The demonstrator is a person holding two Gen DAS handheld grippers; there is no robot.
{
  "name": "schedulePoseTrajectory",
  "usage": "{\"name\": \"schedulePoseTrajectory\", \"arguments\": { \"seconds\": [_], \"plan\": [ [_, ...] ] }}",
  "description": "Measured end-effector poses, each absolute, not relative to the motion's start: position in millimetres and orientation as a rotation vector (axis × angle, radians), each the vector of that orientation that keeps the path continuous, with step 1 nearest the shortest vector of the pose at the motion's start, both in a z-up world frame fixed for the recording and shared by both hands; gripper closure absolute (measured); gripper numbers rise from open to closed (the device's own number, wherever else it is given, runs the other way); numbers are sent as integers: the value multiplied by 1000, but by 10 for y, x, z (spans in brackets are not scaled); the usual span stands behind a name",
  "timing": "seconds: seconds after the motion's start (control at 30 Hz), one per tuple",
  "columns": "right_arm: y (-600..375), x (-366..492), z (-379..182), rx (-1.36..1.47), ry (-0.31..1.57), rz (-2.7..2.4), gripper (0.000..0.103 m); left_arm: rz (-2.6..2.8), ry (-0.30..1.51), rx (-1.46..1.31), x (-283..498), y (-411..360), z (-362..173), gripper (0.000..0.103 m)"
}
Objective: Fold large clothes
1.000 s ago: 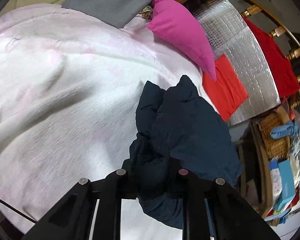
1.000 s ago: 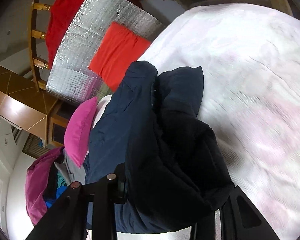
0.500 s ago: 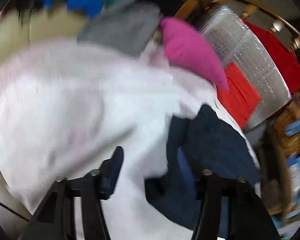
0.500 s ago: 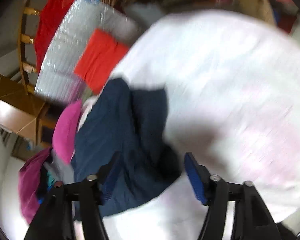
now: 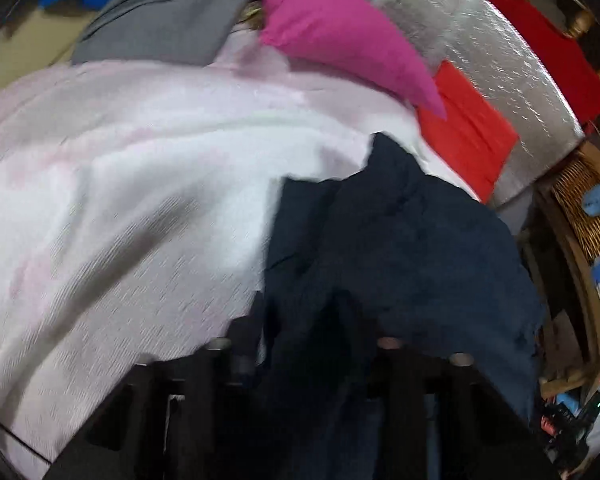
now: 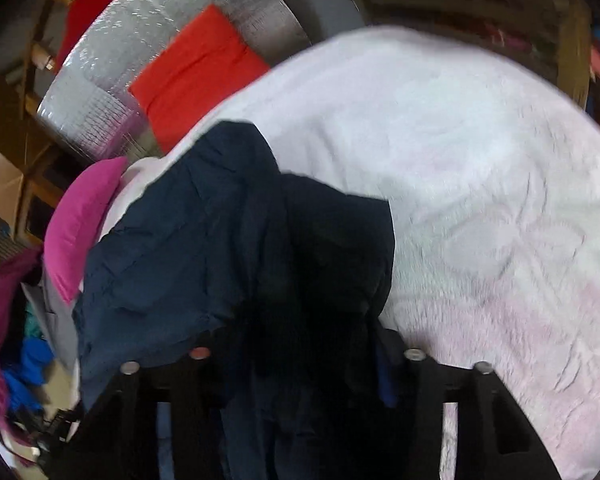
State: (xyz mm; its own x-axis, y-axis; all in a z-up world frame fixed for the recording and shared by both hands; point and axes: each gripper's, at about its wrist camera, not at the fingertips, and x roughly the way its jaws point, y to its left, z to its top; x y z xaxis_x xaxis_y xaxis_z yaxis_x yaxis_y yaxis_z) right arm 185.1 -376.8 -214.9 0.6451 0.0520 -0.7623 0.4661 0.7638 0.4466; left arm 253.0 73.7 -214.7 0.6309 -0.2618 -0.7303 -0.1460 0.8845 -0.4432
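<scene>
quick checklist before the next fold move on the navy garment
1. Left gripper on the navy garment: ok, cloth bunched between the fingers.
2. Right gripper on it: ok, cloth fills the gap.
3. Garment flat: not ok, crumpled.
4. Room on the white blanket: ok, bare beside the garment.
5. Pink pillow apart from the garment: ok.
6. Garment's edges or corners found: cannot tell, blurred and bunched.

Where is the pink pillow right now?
The pink pillow lies at the top of the left wrist view on the white blanket, between the grey garment and the orange cloth.
</scene>
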Motion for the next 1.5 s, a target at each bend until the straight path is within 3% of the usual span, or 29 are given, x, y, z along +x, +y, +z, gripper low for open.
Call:
{"name": "schedulePoseTrajectory", "arguments": {
  "seconds": [0.07, 0.2, 0.27, 0.33, 0.47, 0.57, 0.63, 0.7, 0.8, 1.0, 1.13, 1.5],
  "plan": [
    [-3723, 1844, -2047, 638, 793, -264, 65, -54, 875, -432, 2608, 649, -2134, 75],
    [-3797, 1924, -2192, 658, 821, -302, 65, -34, 897, -381, 2663, 562, -2194, 71],
    [-3821, 1956, -2346, 668, 872, -308, 57, -19, 899, -374, 2659, 557, -2186, 70],
    [-3805, 1926, -2305, 652, 862, -306, 57, 1, 893, -342, 2608, 537, -2127, 67],
    [-3791, 1696, -2189, 652, 829, -354, 38, 51, 849, -227, 2387, 435, -1967, 55],
    [-3798, 1414, -1965, 624, 717, -420, 37, 44, 767, -109, 2164, 306, -1788, 39],
    [-3768, 1241, -1813, 608, 617, -426, 37, 36, 698, -32, 2005, 204, -1682, 36],
    [-3704, 1164, -1733, 581, 563, -384, 37, 12, 656, 23, 1901, 128, -1610, 35],
    [-3494, 1195, -1685, 514, 549, -288, 54, 3, 630, 67, 1839, 52, -1560, 34],
    [-3079, 1542, -1890, 399, 673, -189, 54, -6, 640, 80, 1916, 54, -1562, 34],
    [-3094, 1861, -2193, 420, 862, -223, 54, -4, 653, 90, 1964, 46, -1616, 34],
    [-3128, 1907, -1932, 489, 743, -166, 54, 1, 661, 109, 2040, 66, -1665, 34]
  ]
}}
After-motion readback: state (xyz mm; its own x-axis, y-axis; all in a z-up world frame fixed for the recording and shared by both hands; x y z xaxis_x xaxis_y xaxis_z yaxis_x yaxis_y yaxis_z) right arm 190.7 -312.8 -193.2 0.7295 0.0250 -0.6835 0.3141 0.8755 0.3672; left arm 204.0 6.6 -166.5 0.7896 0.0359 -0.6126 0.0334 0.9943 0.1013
